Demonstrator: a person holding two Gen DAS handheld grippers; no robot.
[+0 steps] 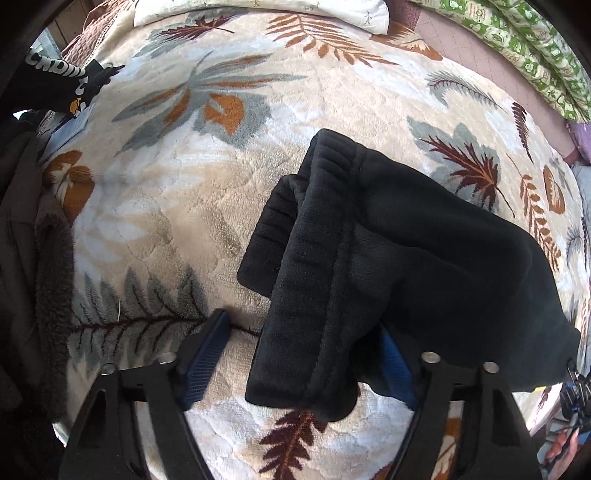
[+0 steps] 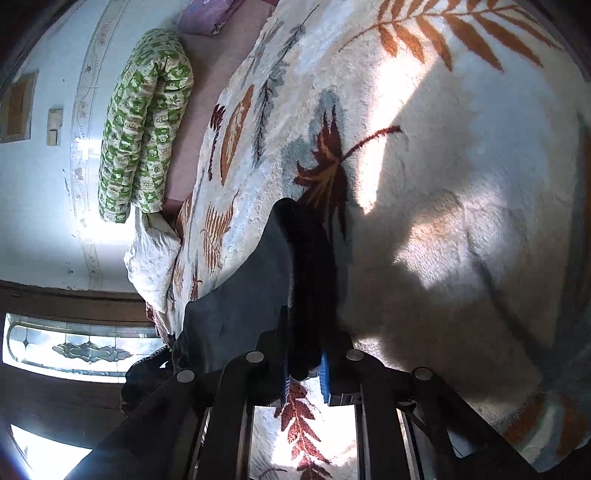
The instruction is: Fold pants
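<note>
The black pants (image 1: pixel 388 240) lie folded on the leaf-patterned blanket (image 1: pixel 177 192), with the ribbed waistband toward the far end. My left gripper (image 1: pixel 303 326) points down over their near end. Its jaws straddle the folded edge. The left blue pad (image 1: pixel 207 354) stands clear of the cloth, while the right pad (image 1: pixel 397 365) is partly hidden under it. In the right wrist view, my right gripper (image 2: pixel 304 354) is shut on a bunched edge of the pants (image 2: pixel 236 295), which rise from the blanket (image 2: pixel 443 184) between its blue pads (image 2: pixel 325 376).
A green patterned quilt (image 1: pixel 524 40) and a white pillow (image 1: pixel 332 11) lie at the far side of the bed. A black garment with lettering (image 1: pixel 62 85) and a dark fleece garment (image 1: pixel 33 258) sit along the left edge. A window (image 2: pixel 74 350) shows beyond the bed.
</note>
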